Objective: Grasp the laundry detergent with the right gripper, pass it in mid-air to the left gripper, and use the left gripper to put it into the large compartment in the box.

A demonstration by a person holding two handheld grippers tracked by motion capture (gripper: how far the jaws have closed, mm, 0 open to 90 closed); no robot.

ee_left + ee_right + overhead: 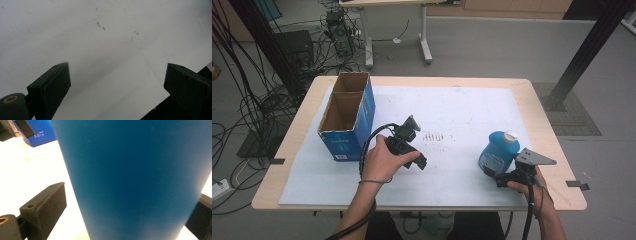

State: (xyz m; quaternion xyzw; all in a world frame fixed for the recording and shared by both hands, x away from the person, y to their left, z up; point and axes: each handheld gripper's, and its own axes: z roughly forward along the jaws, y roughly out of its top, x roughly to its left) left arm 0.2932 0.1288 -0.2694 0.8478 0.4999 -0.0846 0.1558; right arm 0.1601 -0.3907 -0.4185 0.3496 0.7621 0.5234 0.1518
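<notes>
Even, soft overhead light fills the high view, with faint shadows and slight softness overall. The left gripper view is dim and grey, darkening toward the corners. In the right gripper view the blue bottle is blurred, and the white surface at left is overexposed.

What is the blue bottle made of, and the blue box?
The blue bottle looks like smooth plastic: even colour, soft sheen, rounded moulded shoulders and a white cap. The blue box looks like cardboard: printed blue outside, plain brown inside, with thin, straight-cut walls and a divider. Neither can be told for sure from looks alone.
</notes>
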